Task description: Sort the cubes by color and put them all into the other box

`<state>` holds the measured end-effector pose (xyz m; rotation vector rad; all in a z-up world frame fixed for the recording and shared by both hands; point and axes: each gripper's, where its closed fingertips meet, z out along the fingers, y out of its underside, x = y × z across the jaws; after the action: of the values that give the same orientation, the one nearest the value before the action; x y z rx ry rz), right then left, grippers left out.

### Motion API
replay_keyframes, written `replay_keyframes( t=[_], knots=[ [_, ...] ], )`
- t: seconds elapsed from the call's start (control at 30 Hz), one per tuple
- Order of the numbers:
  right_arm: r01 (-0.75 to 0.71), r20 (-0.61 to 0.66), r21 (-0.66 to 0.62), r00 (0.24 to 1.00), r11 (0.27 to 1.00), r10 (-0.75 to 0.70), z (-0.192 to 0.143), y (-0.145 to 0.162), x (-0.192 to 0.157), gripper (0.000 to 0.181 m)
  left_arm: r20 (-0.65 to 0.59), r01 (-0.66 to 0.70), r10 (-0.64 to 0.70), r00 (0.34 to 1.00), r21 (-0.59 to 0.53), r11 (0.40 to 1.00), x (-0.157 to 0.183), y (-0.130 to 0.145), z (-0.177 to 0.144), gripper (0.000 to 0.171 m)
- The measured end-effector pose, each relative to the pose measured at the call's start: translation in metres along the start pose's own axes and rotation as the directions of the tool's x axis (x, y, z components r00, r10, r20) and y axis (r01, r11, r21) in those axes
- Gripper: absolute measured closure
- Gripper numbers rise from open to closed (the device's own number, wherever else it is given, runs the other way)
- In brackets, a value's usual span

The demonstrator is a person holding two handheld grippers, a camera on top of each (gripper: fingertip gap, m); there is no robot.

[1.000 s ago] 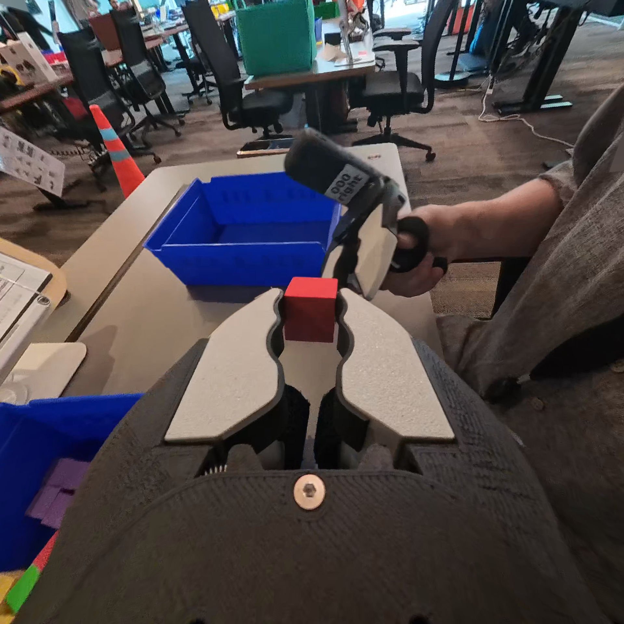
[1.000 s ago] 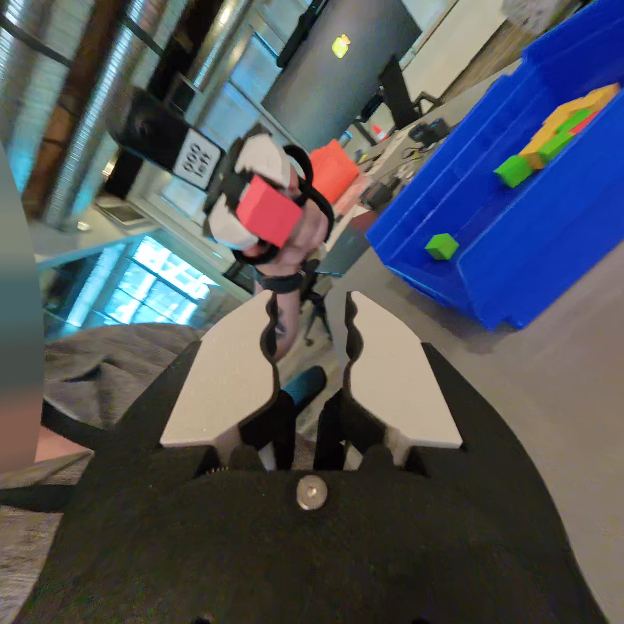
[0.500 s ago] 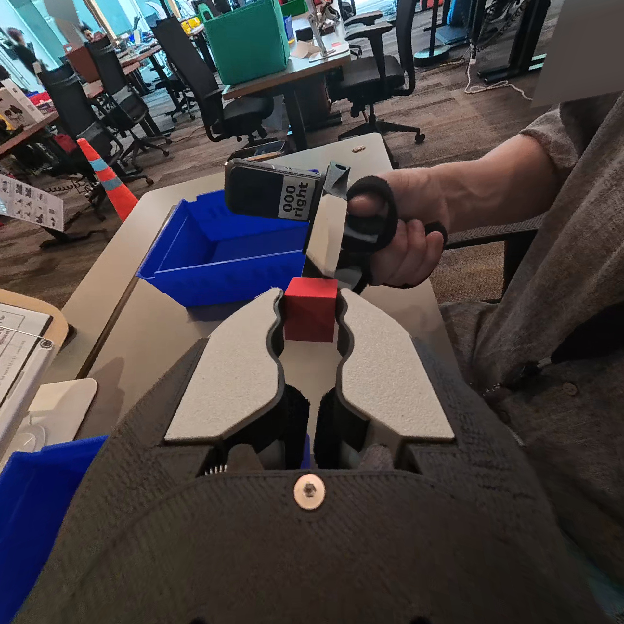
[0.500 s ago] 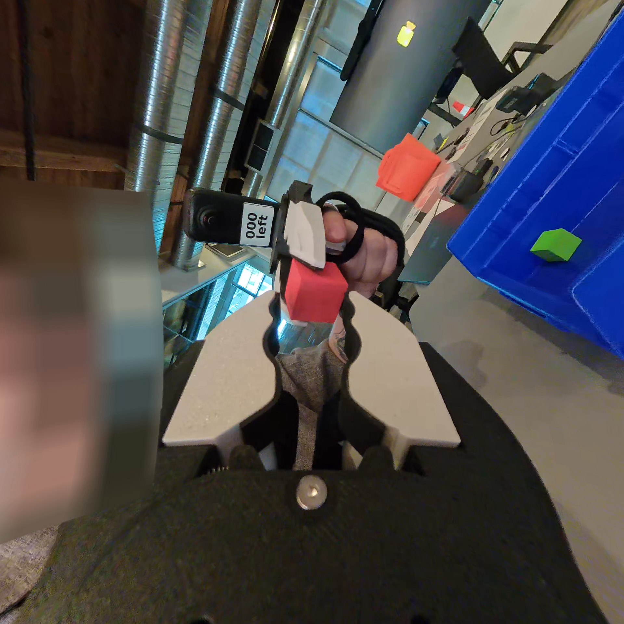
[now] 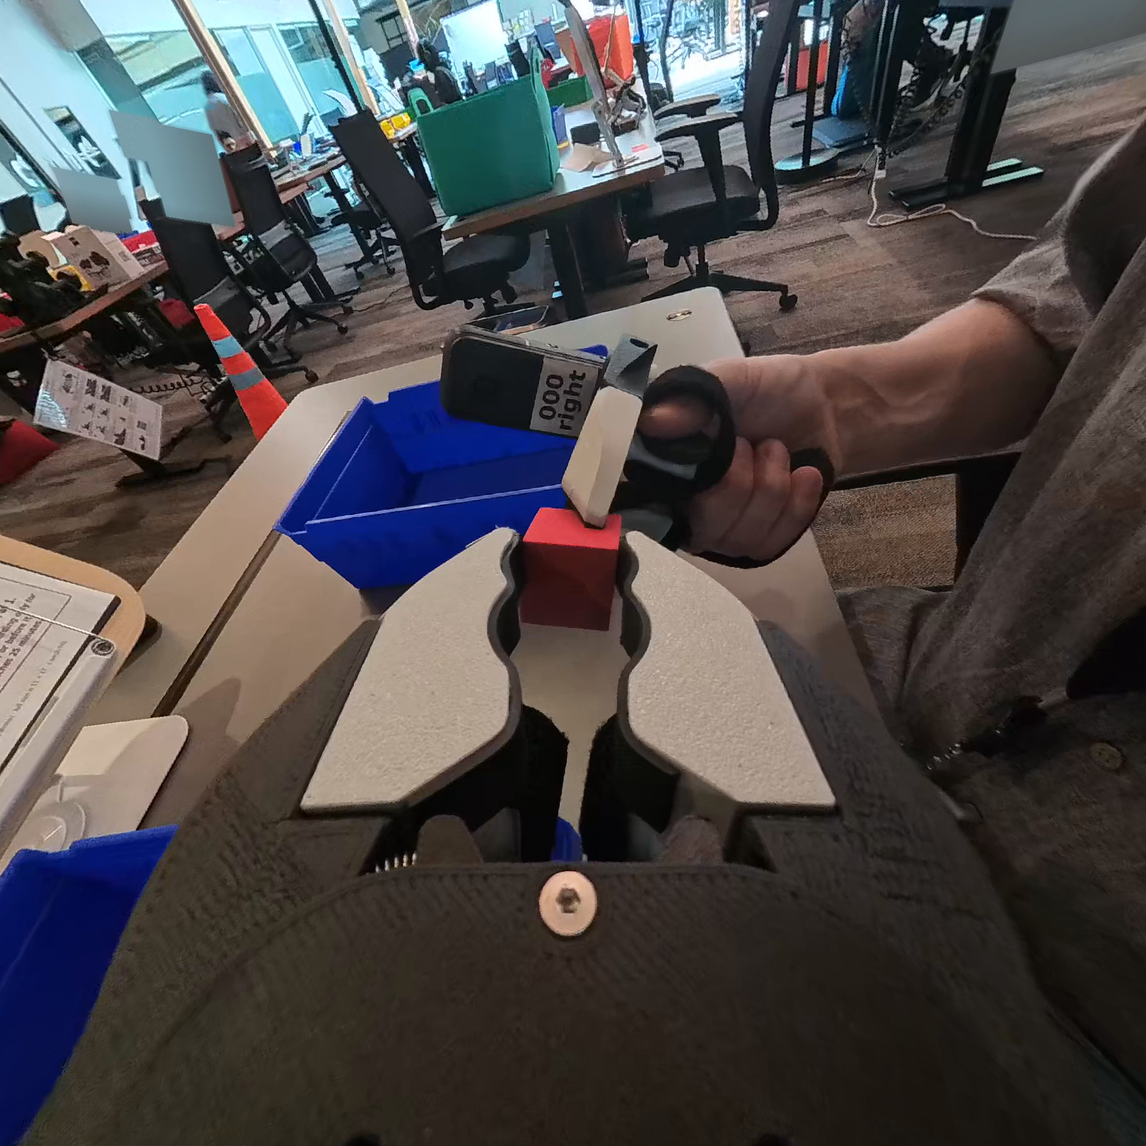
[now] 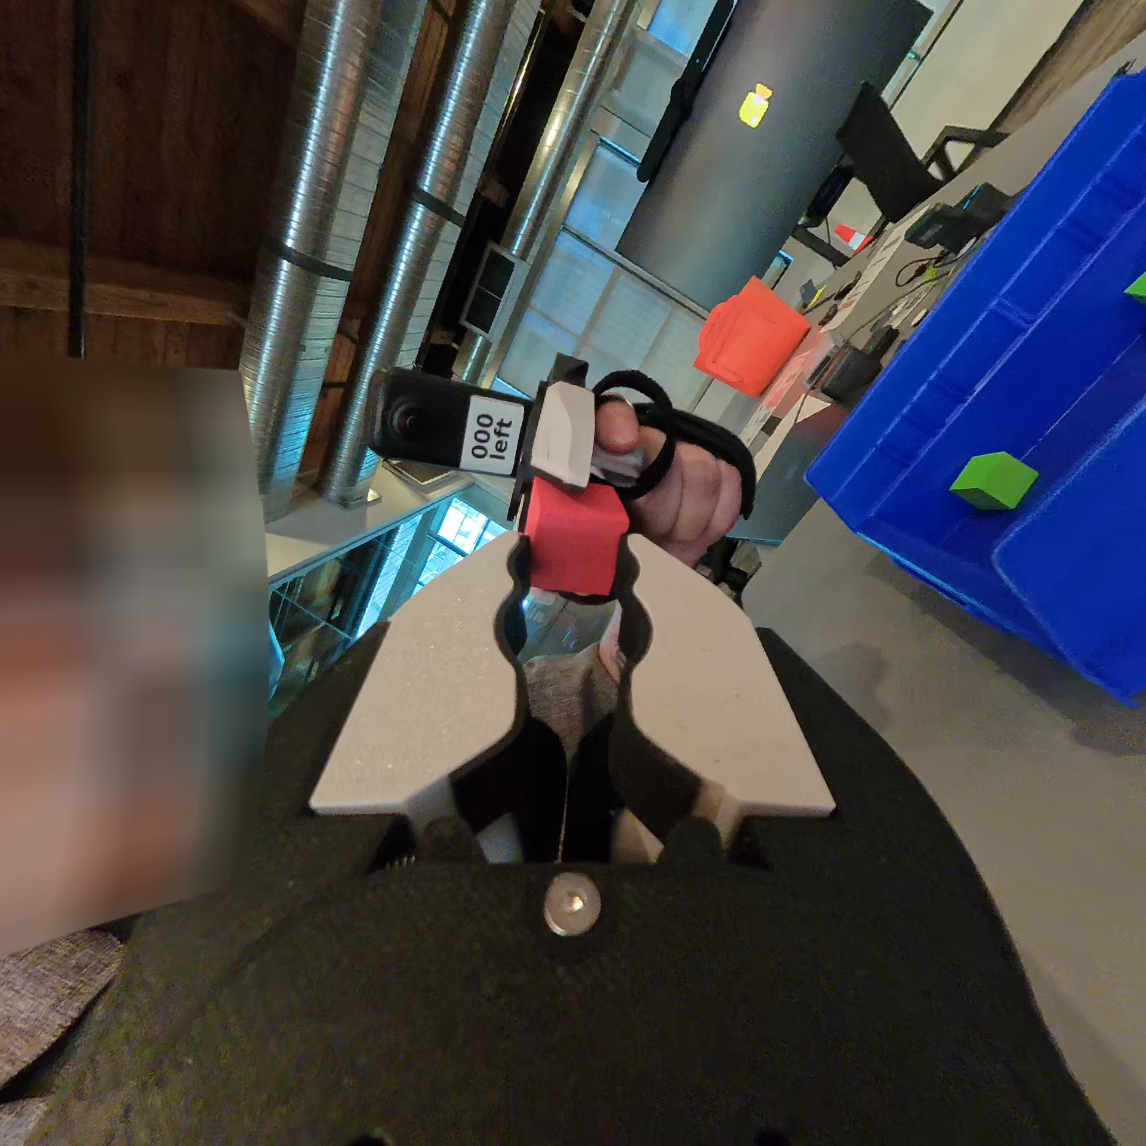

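Observation:
A red cube (image 5: pixel 570 577) sits between both pads of my left gripper (image 5: pixel 567 549), which is shut on it above the grey table (image 5: pixel 235 620). My right gripper (image 6: pixel 570 552) has closed on the same red cube (image 6: pixel 573 546) from the opposite side, and both its pads press on the cube's faces. In the left wrist view a white finger (image 5: pixel 601 459) of the right gripper reaches down onto the cube's top far edge. In the right wrist view a white finger (image 6: pixel 561 440) of the left gripper lies against the cube's far side.
A blue bin (image 5: pixel 403 533) stands on the table just behind the cube. Another blue bin (image 6: pixel 992 372) holds a green cube (image 6: pixel 992 480). A blue bin corner (image 5: pixel 62 899) is at near left, beside a clipboard (image 5: pixel 37 645). An orange cone (image 5: pixel 242 378) and office chairs stand beyond.
My right gripper came in toward the left gripper and closed its jaws onto the red cube. The left gripper kept its hold on the cube throughout.

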<state>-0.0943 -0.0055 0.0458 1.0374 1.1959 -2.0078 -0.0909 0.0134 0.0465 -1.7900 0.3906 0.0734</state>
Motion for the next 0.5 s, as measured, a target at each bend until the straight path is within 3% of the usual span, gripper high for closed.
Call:
replay_keyframes(
  t=[0.33, 0.5],
  knots=[
    [0.129, -0.075, 0.050, 0.989, 0.990, -0.125, -0.019, -0.012, -0.011, 0.155, 0.108, 0.012, -0.019, 0.994, 0.066, 0.998, -0.010, -0.018, 0.000, 0.121],
    [0.348, -0.260, 0.037, 0.909, 0.937, -0.327, -0.050, -0.021, -0.026, 0.155, 0.169, 0.096, -0.104, 0.980, 0.055, 0.994, -0.004, -0.009, -0.008, 0.119]
  ],
)
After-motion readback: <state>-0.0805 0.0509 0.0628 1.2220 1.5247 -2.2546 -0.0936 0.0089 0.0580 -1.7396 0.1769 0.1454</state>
